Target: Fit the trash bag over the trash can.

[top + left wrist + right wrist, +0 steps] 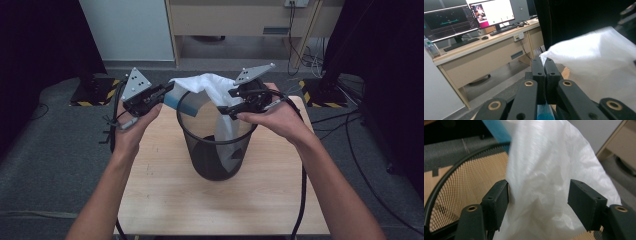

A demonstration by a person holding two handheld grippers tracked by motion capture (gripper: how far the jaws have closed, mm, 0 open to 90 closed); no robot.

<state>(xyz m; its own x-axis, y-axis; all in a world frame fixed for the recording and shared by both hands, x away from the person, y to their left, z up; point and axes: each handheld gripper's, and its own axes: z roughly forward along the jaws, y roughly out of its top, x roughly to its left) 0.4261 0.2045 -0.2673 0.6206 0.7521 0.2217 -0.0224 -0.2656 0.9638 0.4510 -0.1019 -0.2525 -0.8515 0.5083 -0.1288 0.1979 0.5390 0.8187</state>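
overhead, both hands raised, left gripper (pixel 161 94) and right gripper (pixel 231 106) flanking white bag (pixel 212 86)

Grey carpet floor (pixel 45 150), wooden desk (pixel 481 52), monitors (pixel 447 21).

From my end the bag (pixel 212 85) is plain white with a blue strip along one edge. The bin (pixel 216 150) is black wire mesh, a fine grid pattern. Both tools, left tool (pixel 162 92) and right tool (pixel 231 100), are black with grey plates. The worktop (pixel 165 195) is pale wood, and the floor (pixel 50 150) is grey carpet.
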